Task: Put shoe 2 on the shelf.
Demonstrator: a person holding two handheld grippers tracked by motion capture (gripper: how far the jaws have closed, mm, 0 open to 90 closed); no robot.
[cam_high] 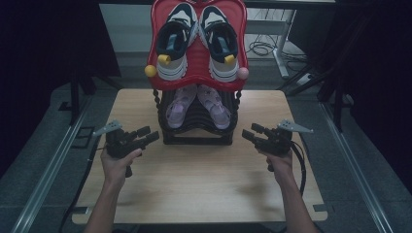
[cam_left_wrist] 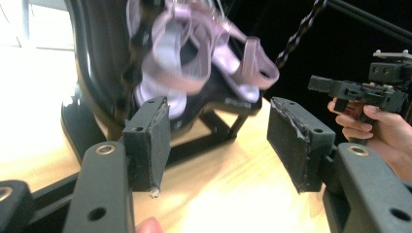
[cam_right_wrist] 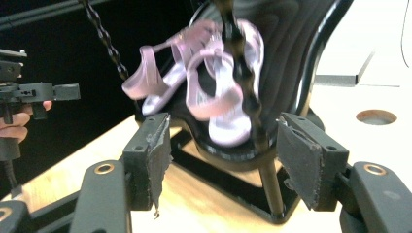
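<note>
Left gripper (cam_high: 145, 134), right gripper (cam_high: 252, 133) both spread, empty, flanking shoe rack (cam_high: 198, 127); careless reach could tip rack, spilling sneakers (cam_high: 197, 39).

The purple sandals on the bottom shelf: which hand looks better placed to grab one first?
Nearly even. The left gripper sits slightly nearer the rack, facing the left purple sandal; the right gripper mirrors it beside the right sandal. Both stand open, holding nothing. I'd guess left, narrowly.

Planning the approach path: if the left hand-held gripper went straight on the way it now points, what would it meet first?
Probably the black lower tier of the shoe rack and the purple sandals on it; they sit directly ahead of the open left hand-held gripper. Depth is unclear, so which comes first is uncertain.
</note>
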